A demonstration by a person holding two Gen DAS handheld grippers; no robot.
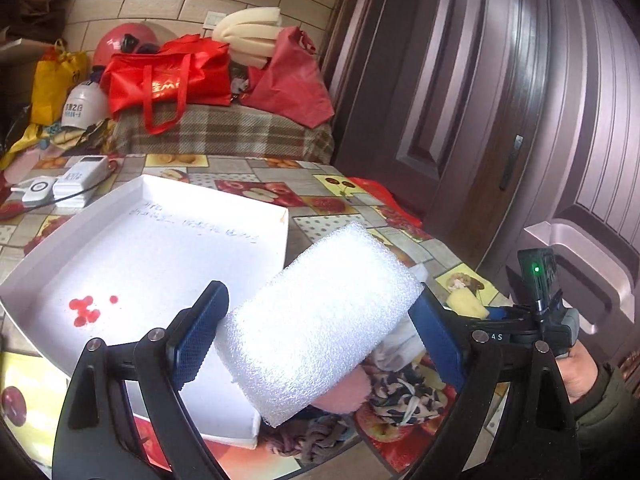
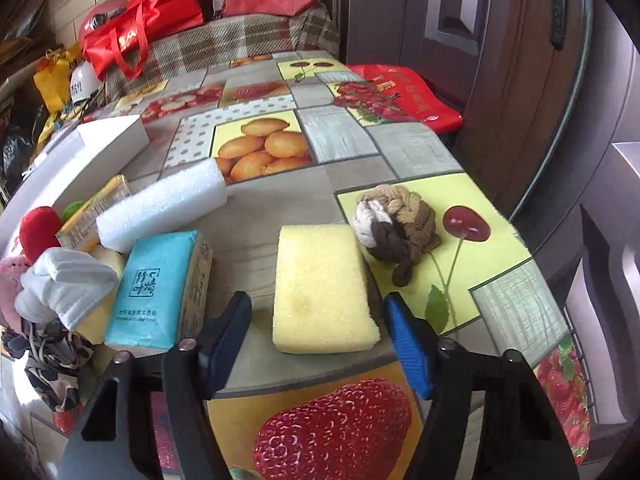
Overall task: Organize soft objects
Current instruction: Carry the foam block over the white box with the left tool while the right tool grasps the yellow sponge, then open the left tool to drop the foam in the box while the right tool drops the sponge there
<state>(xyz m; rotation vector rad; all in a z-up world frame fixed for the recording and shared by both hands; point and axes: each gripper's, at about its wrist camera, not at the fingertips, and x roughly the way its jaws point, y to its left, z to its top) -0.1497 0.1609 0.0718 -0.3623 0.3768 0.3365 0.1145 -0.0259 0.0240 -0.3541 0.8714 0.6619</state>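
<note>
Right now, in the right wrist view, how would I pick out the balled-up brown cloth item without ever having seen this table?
Start from the fruit-print tablecloth and find the pale green panel with a single red cherry. The brown knotted cloth bundle lies on that panel, between the cherry and the yellow sponge. It alone is twisted and brown with a white patch; its neighbours are smooth blocks.

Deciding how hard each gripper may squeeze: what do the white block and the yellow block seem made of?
White block: probably polyethylene packing foam, with a glistening, finely bubbled surface. Yellow block: likely soft sponge, matte and finely porous, with rounded edges.
</note>
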